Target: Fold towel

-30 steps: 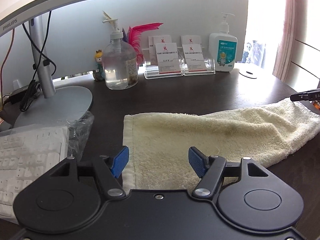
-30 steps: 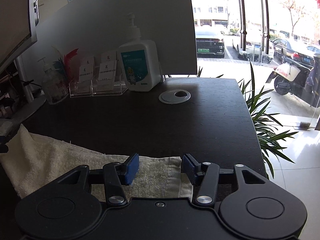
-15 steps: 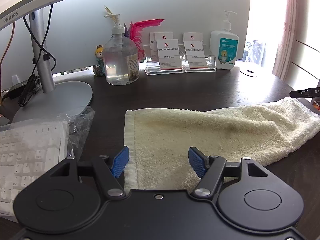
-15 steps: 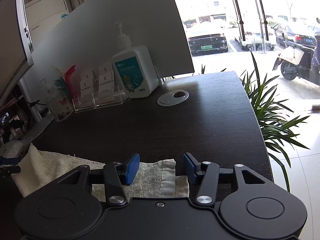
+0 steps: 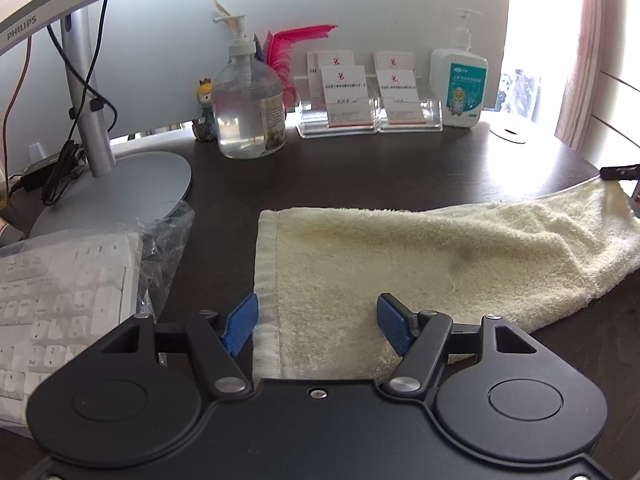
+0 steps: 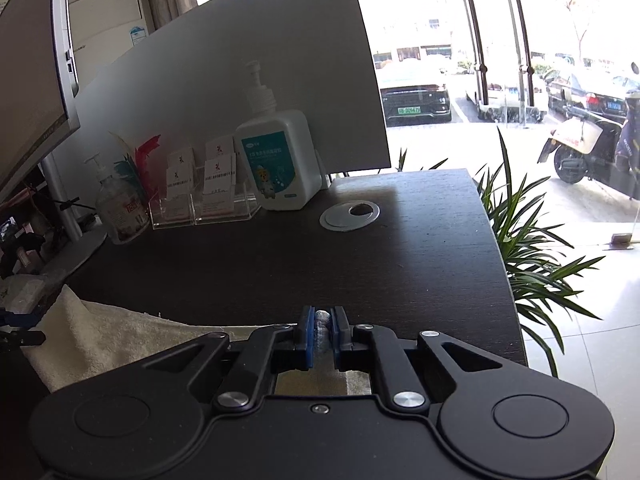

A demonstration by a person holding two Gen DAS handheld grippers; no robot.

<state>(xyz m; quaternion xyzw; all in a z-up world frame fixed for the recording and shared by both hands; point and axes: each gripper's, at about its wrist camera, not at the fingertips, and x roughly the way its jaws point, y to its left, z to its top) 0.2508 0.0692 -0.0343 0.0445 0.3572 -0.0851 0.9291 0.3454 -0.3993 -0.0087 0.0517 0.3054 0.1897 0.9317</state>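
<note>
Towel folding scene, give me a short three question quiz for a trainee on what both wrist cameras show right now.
1. True or false: the right gripper is shut on the towel.
2. Which stands nearer the monitor stand: A, the clear pump bottle, or B, the white pump bottle?
3. Fill in: the left gripper is ____, with the towel's hemmed end between its pads.

Key: 1 true; 2 A; 3 open.

Daylight floods in from windows ahead-right, blown out; desk [image 6: 280,264] glare, dim left side, fisheye-bent edges.
</note>
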